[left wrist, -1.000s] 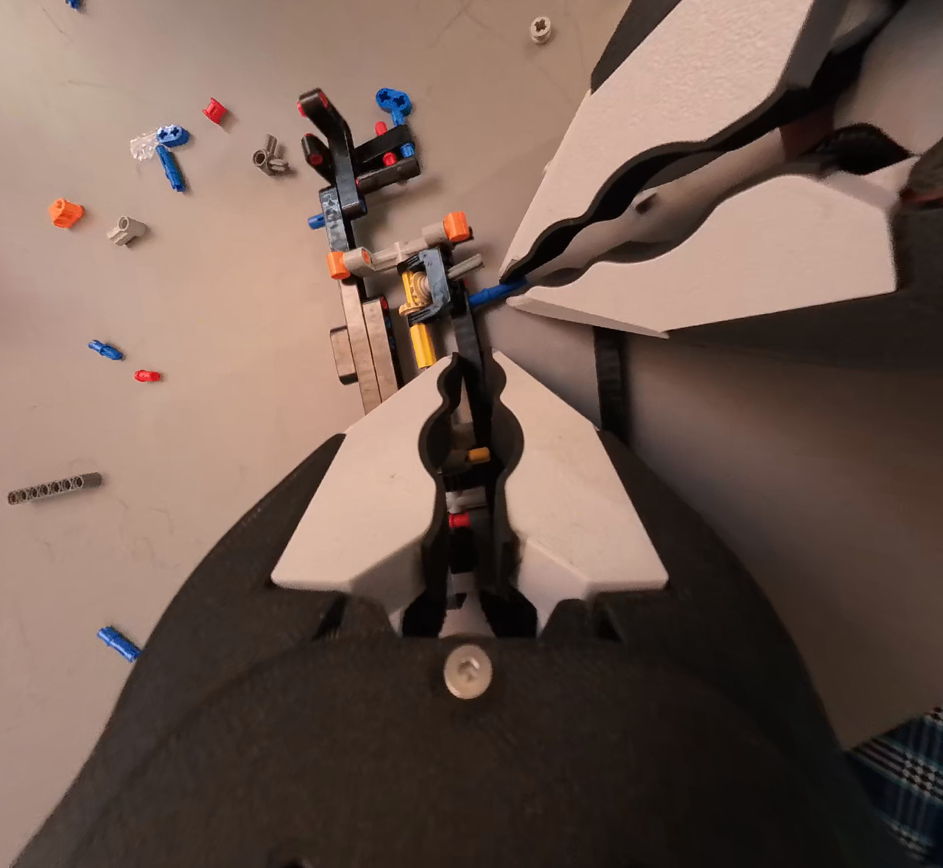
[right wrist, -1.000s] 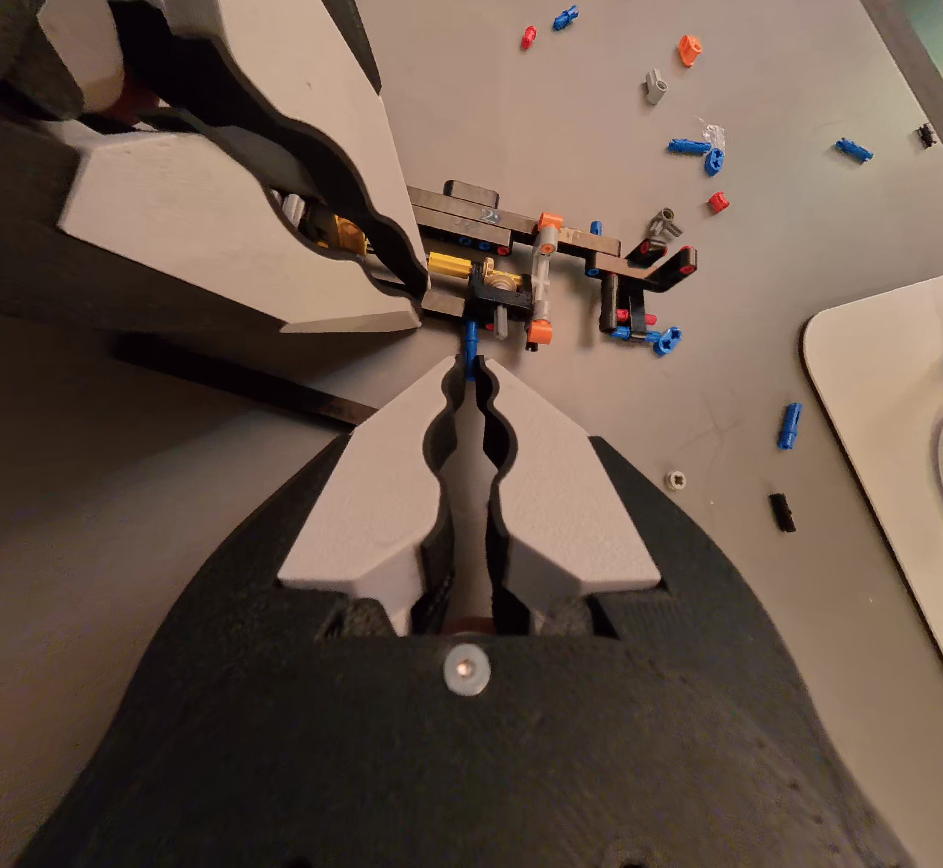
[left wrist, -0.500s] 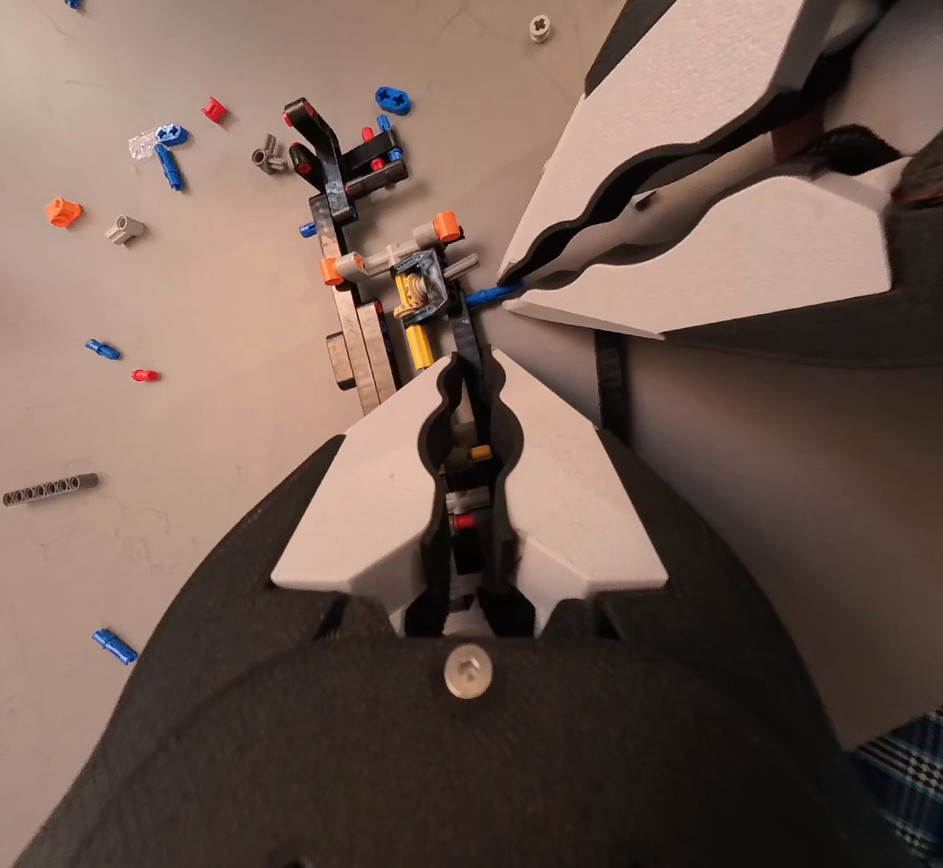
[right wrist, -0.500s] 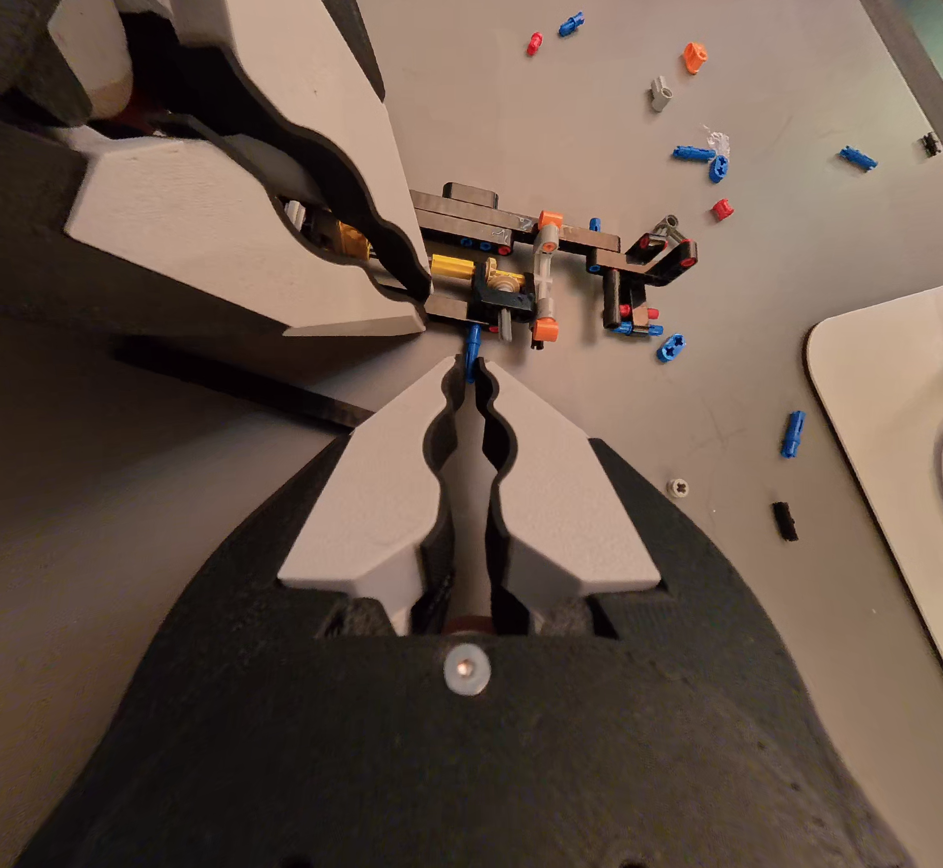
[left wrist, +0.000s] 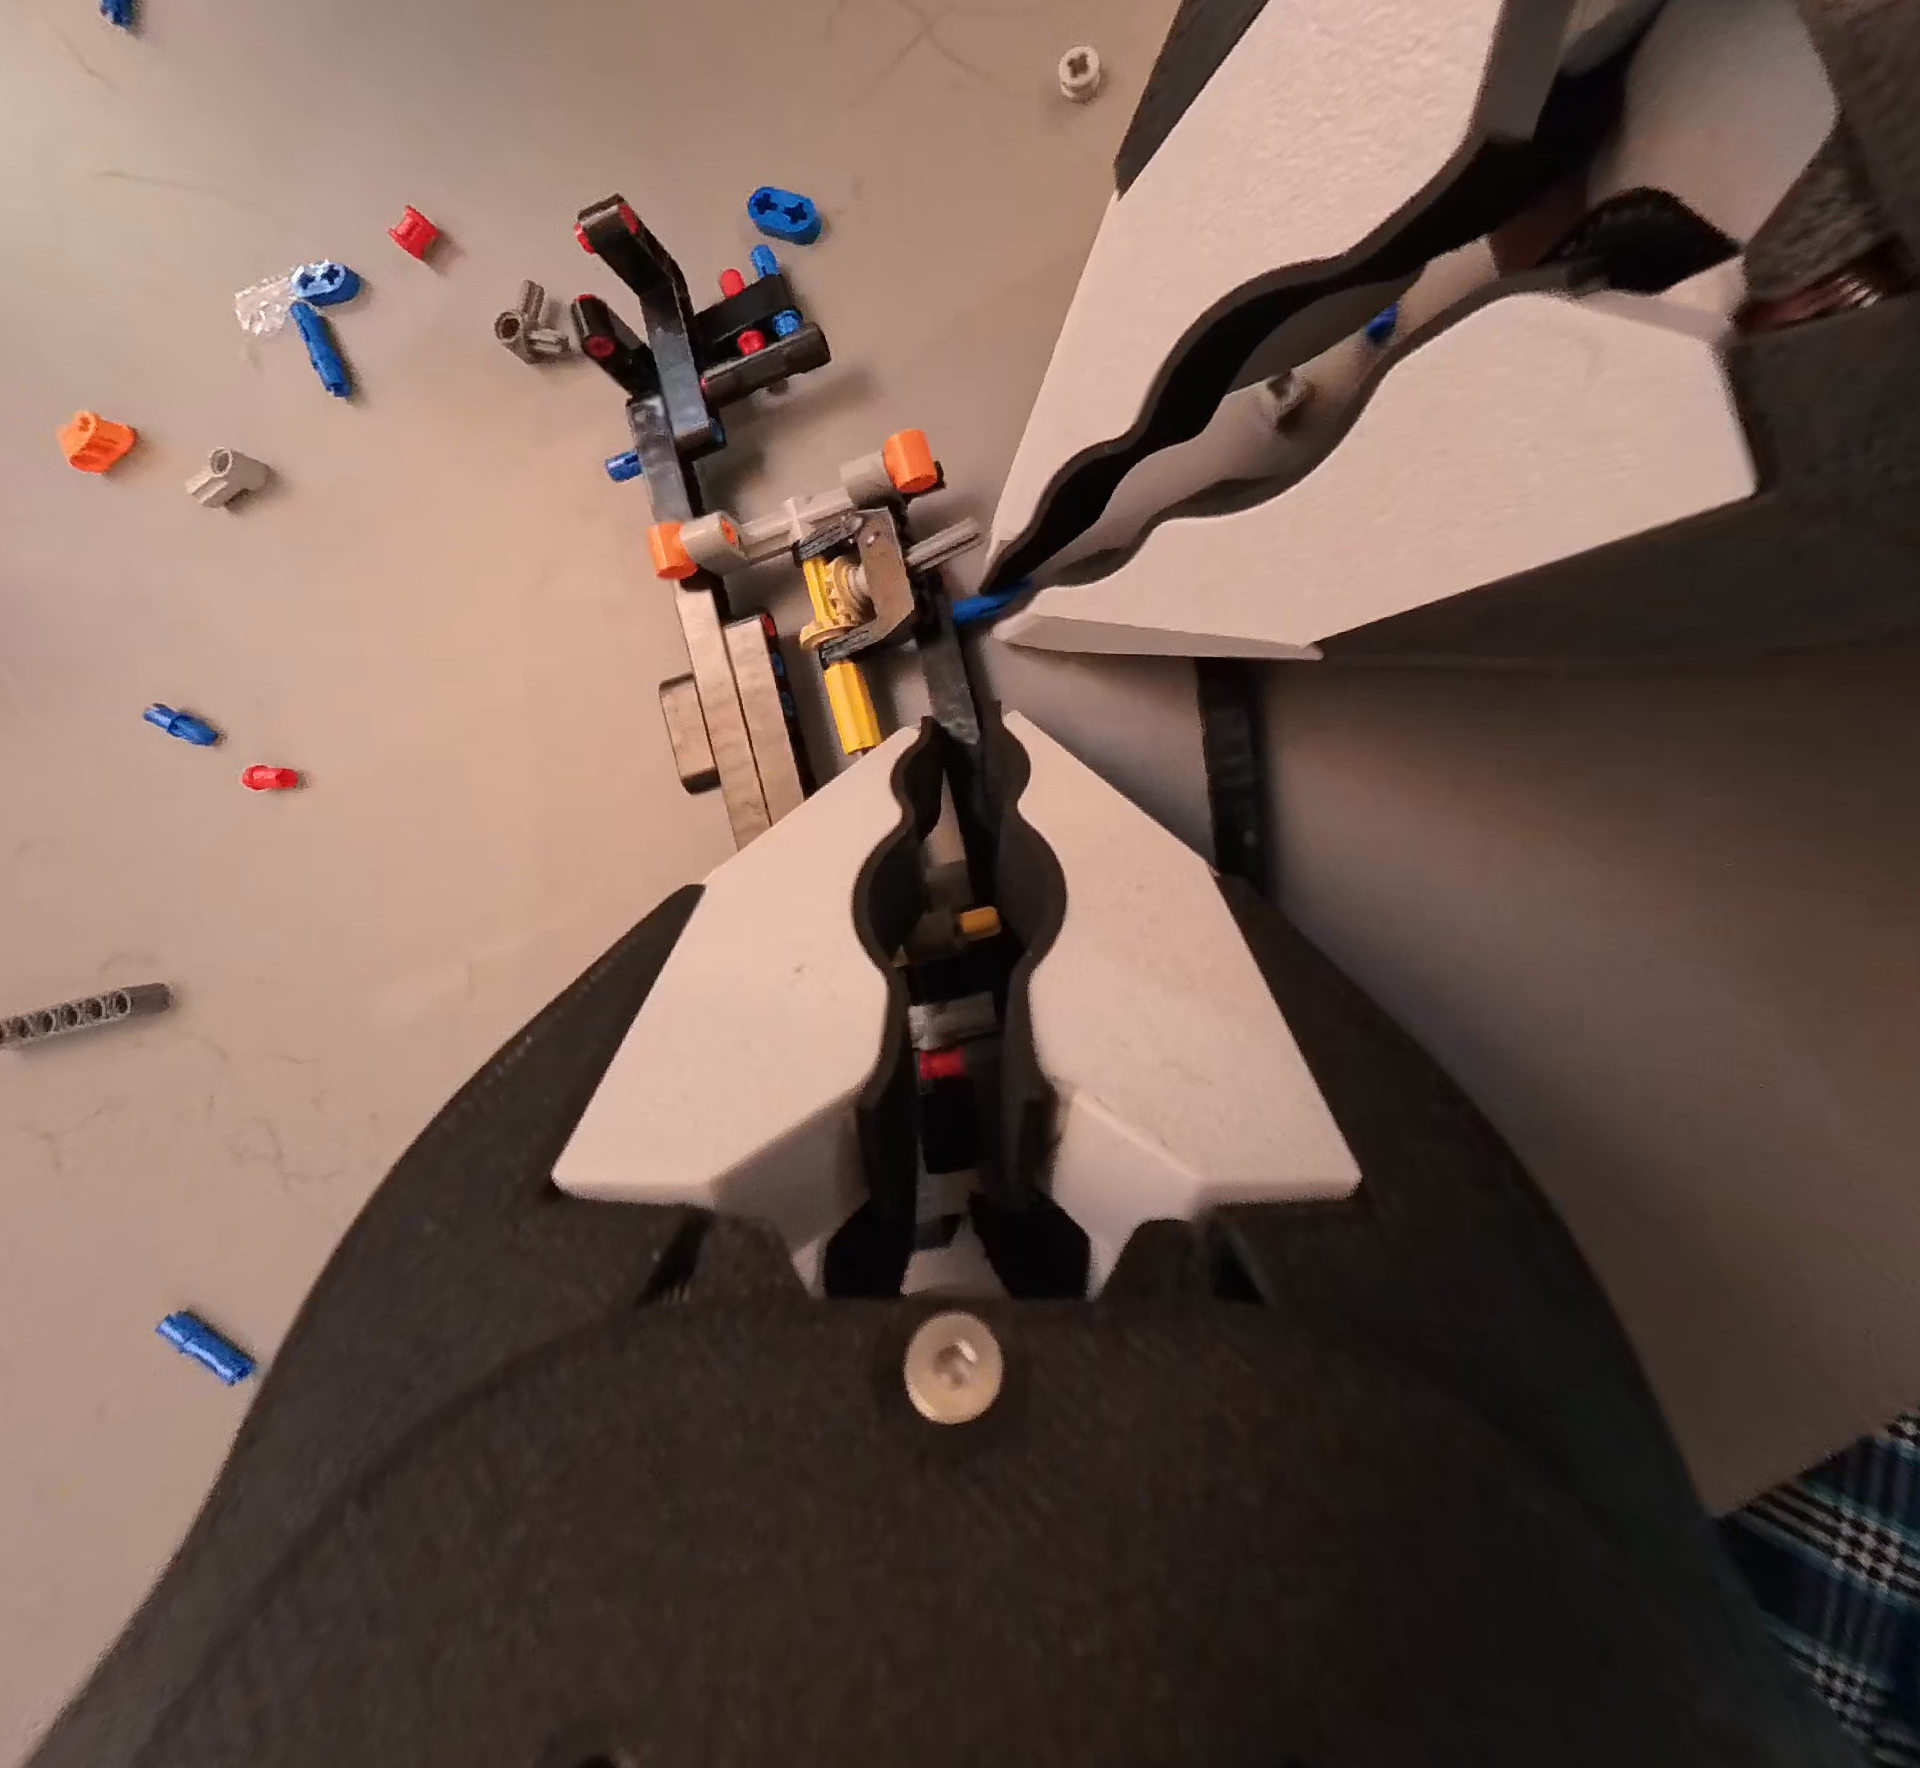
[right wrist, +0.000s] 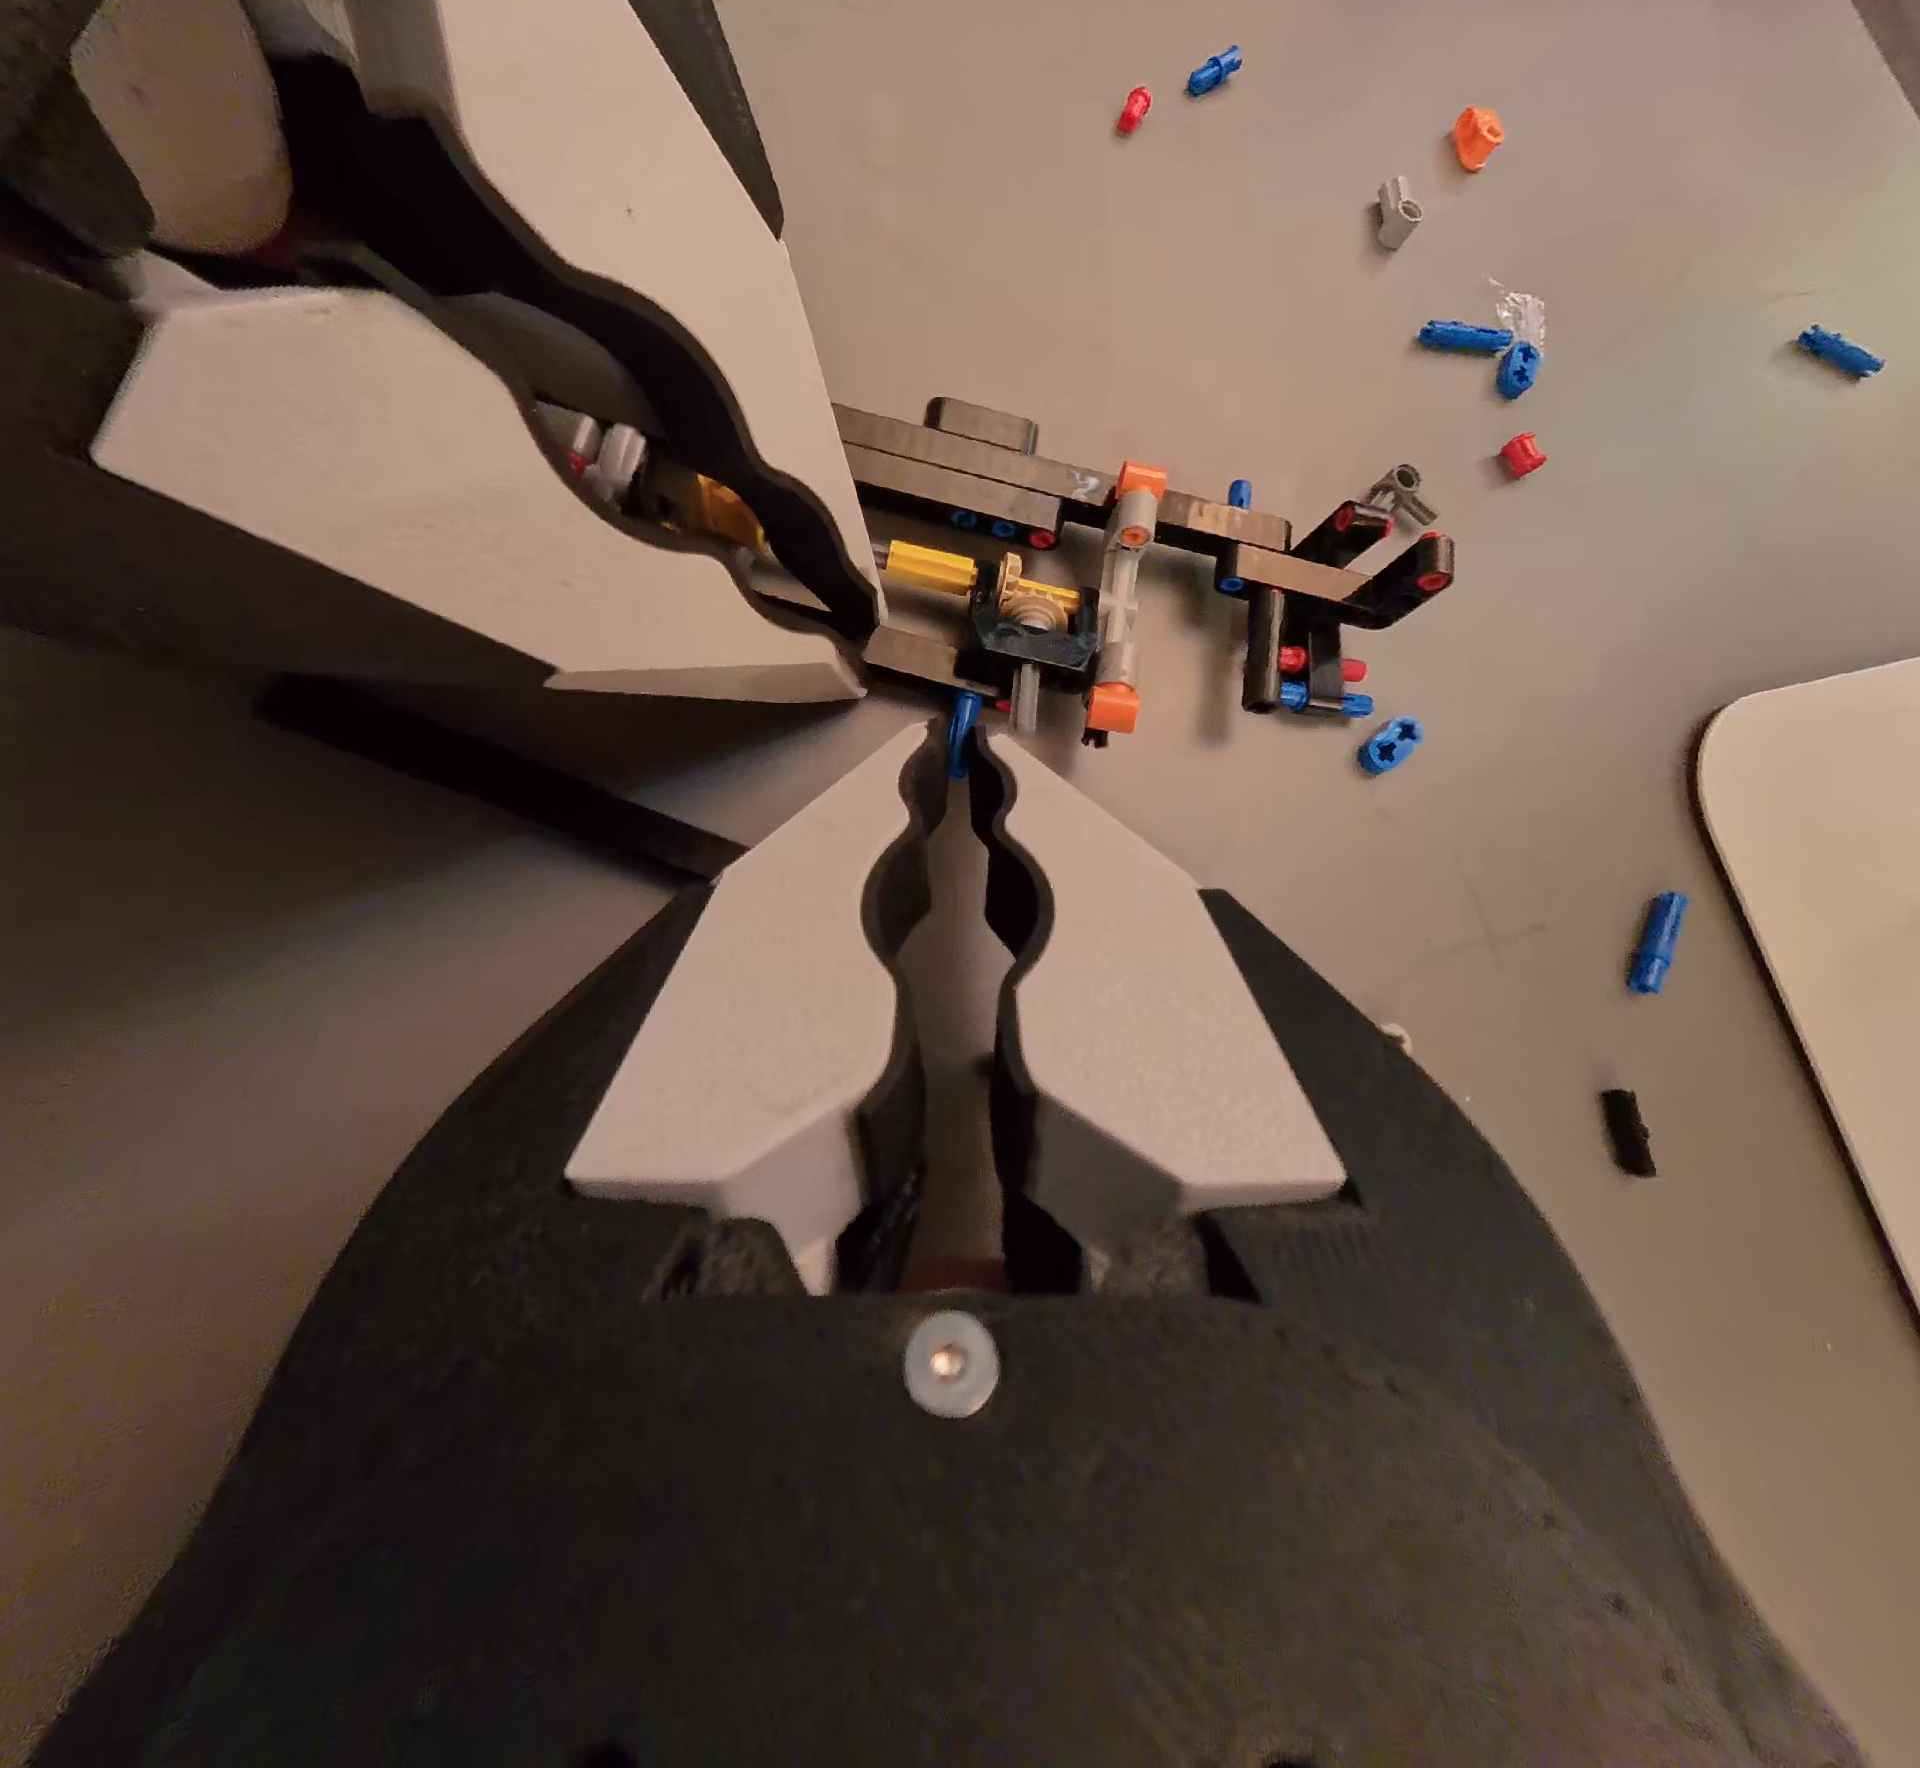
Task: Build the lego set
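Observation:
The partly built lego assembly (left wrist: 727, 658) of black beams, a yellow axle and orange bushes lies on the grey table. My left gripper (left wrist: 961, 744) is shut on the assembly's near black beam. My right gripper (right wrist: 961, 744) is shut on a small blue pin (right wrist: 963, 731), whose tip touches the side of that beam beside the black gear frame (right wrist: 1034, 643). In the left wrist view the right gripper (left wrist: 1003, 598) comes in from the upper right with the blue pin (left wrist: 982, 606). In the right wrist view the left gripper (right wrist: 868, 653) fills the upper left over the assembly (right wrist: 987, 482).
Loose parts lie scattered: a blue two-hole connector (left wrist: 784, 214) just beyond the assembly, blue pins (left wrist: 203, 1346), red bushes (left wrist: 414, 230), an orange piece (left wrist: 96, 442), a long grey beam (left wrist: 83, 1014). A white board (right wrist: 1829, 887) lies at the right, with a black pin (right wrist: 1626, 1131) near it. The grippers are tip to tip, or close to it. Left tips and right tips are each some 25 cm from the orange piece (left wrist: 96, 442). My right wrist view (right wrist: 1480, 132) looks at it from another angle.
The assembly's far end has swung slightly away from the blue two-hole connector, which now lies apart from it. Both grippers keep their grips; the blue pin stays against the beam.

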